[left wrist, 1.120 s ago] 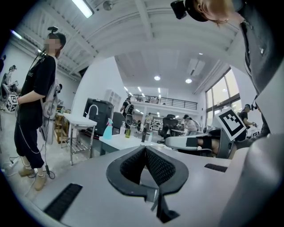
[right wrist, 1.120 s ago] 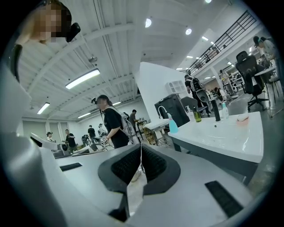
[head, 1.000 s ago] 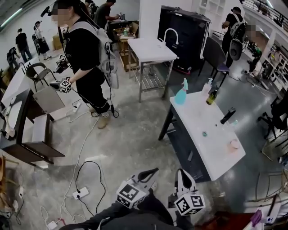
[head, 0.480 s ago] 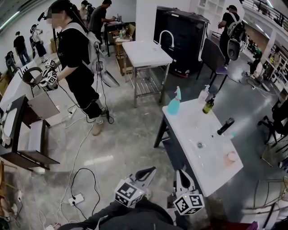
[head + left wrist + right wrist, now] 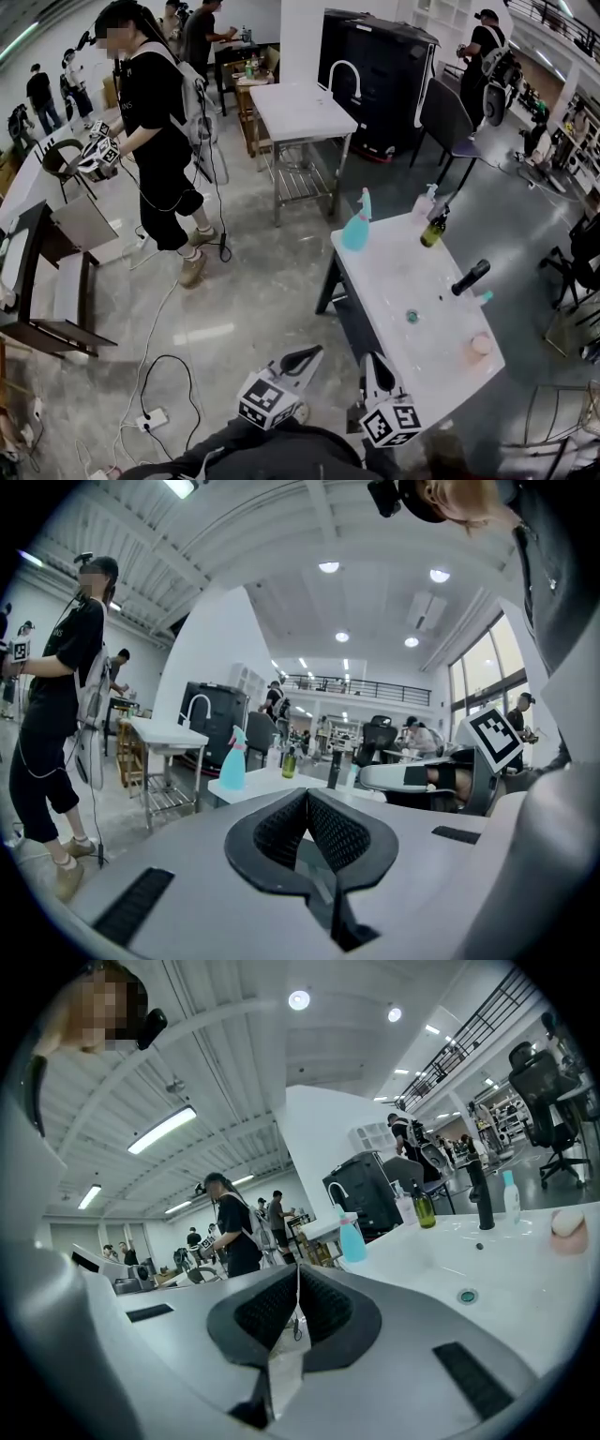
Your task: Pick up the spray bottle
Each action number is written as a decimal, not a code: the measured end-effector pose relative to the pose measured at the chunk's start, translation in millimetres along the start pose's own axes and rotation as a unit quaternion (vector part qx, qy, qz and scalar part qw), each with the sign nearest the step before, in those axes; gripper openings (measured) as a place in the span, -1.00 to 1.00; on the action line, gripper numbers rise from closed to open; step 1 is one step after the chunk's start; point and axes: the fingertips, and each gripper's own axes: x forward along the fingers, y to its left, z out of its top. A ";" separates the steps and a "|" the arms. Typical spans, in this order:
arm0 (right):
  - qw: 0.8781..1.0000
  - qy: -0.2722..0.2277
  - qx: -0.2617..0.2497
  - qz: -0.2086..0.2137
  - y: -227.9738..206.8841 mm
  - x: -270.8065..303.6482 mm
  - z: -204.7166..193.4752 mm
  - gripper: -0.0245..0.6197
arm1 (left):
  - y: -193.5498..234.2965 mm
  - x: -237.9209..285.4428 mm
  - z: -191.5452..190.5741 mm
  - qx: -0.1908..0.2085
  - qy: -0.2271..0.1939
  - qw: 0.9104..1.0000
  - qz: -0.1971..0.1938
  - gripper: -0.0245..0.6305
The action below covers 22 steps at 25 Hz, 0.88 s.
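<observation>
We see one translucent light-blue plastic spray bottle [image 5: 356, 223] upright at the far left corner of the white sink counter [image 5: 394, 281]. It is well apart from our left gripper [image 5: 316, 352] and right gripper [image 5: 372, 359], both pressed together on nothing. It looks light and smooth, perhaps part-full; we'd pinch its narrow neck. Nearby stand one white pump bottle [image 5: 427, 200] and one dark glass bottle [image 5: 433, 228].

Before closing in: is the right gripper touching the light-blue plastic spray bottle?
Apart. Head view shows a wide gap between right gripper and spray bottle.
</observation>
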 end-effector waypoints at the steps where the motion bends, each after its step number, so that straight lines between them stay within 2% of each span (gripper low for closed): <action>1: 1.000 0.000 0.000 0.001 -3.1 3.4 0.5 -0.89 | 2.1 3.8 -0.5 0.000 0.000 1.000 0.001 -0.91; 5: 1.000 -0.001 0.000 0.005 -9.6 13.0 1.2 -0.89 | 7.8 11.7 -1.3 0.003 -0.004 1.000 0.006 -0.91; 10: 1.000 0.008 0.004 0.018 -6.5 15.5 -6.8 -0.89 | 13.4 9.6 -3.6 0.026 -0.005 0.999 0.026 -0.91; 22: 0.999 0.007 0.018 0.032 2.6 17.1 -0.9 -0.89 | 22.0 -1.9 -1.1 0.003 0.000 0.998 0.055 -0.91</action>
